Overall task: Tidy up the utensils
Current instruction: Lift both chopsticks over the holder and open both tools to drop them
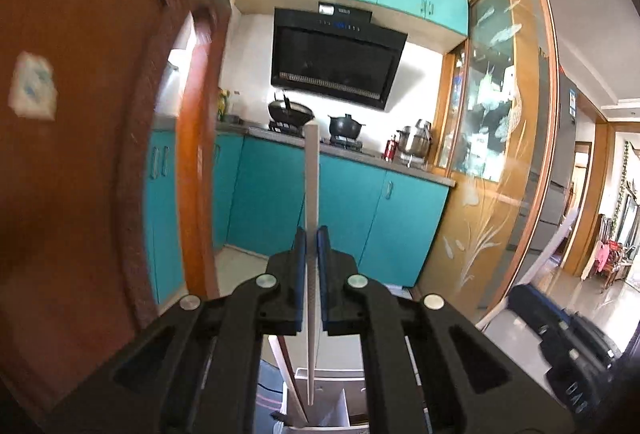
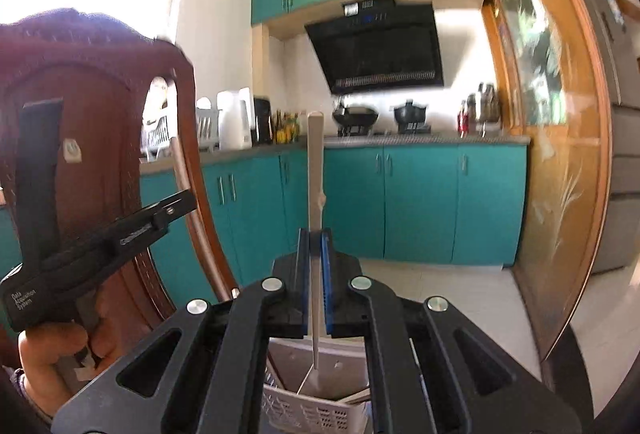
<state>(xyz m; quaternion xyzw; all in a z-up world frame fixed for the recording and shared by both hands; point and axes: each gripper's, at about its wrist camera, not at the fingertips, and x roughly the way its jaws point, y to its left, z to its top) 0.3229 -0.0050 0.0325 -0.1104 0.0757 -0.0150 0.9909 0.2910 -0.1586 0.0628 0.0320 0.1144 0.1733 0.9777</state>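
A white chopstick (image 1: 311,194) is being gripped between the closed blue pads of the left hand-held gripper (image 1: 311,246), and a second white chopstick (image 2: 315,202) is being gripped in the same way by the right hand-held gripper (image 2: 315,242); both hand-held grippers are shut tight on their sticks. Each chopstick is being held with its long axis upright across the view, the broad end pointing up above the pads and the thin tip pointing down below them. Under the tips a white basket (image 2: 304,412) with a perforated wall is being seen, its open top lying directly below the right chopstick; in the left wrist view a white container (image 1: 340,406), probably the same basket, is lying below the left tip. The coming move is being judged as a straight lowering, tip first, into that basket. Both tips are hanging above the basket, not touching it, and which is nearer cannot be told.
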